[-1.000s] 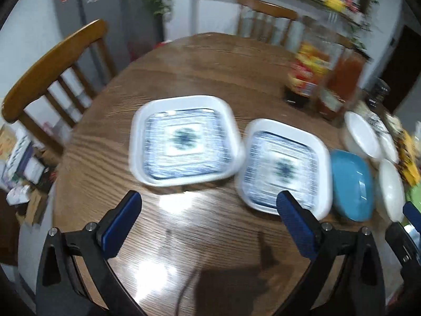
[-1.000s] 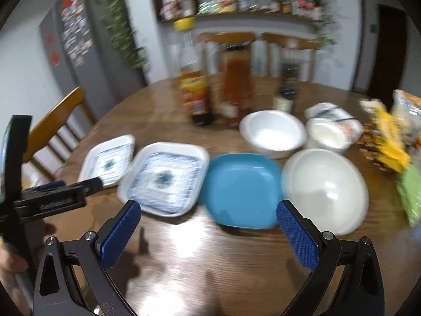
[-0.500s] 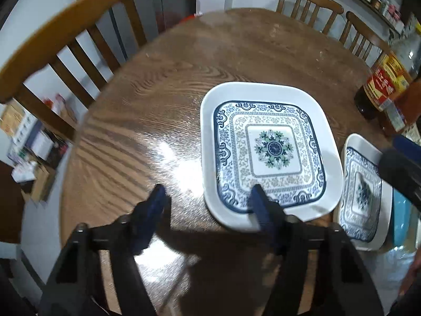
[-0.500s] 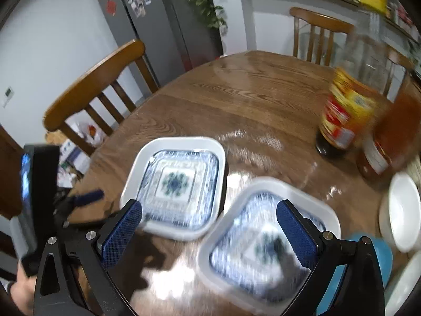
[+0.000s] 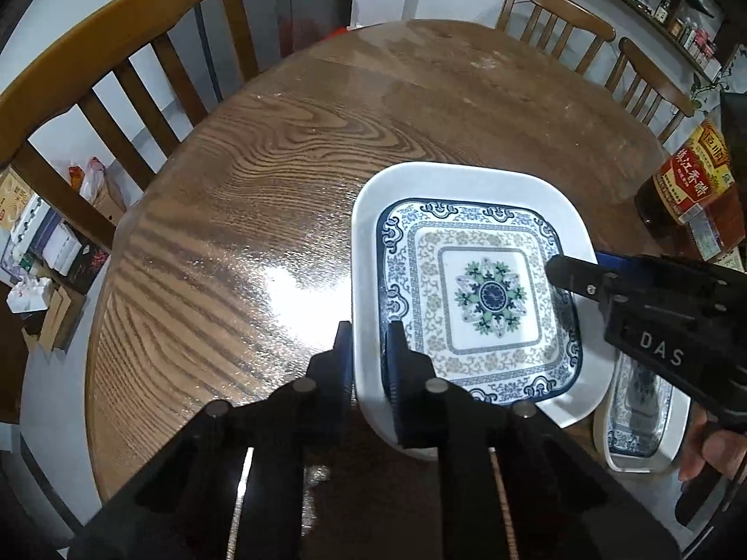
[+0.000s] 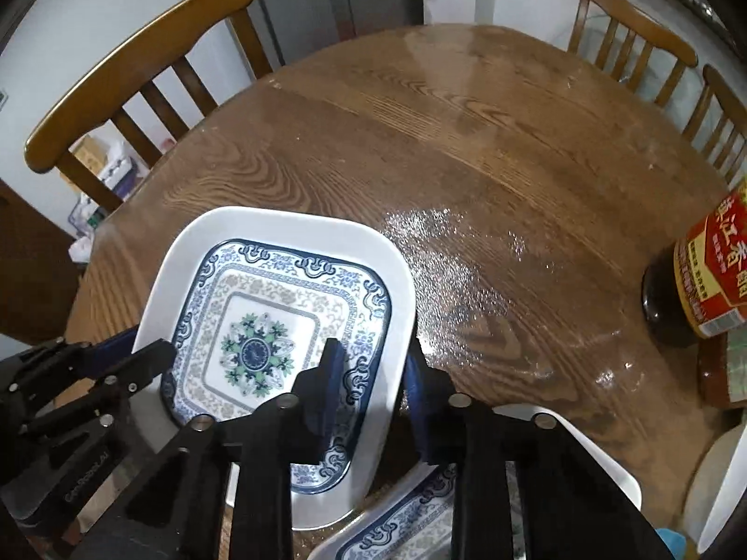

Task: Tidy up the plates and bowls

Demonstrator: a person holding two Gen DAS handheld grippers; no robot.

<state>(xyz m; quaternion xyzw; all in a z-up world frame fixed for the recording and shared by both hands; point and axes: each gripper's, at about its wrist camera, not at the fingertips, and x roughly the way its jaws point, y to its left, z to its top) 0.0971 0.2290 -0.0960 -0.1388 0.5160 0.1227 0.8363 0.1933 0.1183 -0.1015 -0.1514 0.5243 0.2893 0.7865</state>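
I am gripping the patterned square plate (image 5: 471, 289) with both tools: my left gripper (image 5: 369, 350) has just been closing onto its left rim, my right gripper (image 6: 371, 368) onto its right rim. It is lying on the wooden table (image 5: 299, 149), beside a second patterned plate (image 5: 644, 415).

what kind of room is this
Most likely a home dining area or kitchen: a round wooden table ringed by wooden chairs, a patterned square plate on it, a condiment bottle and pantry shelves behind.
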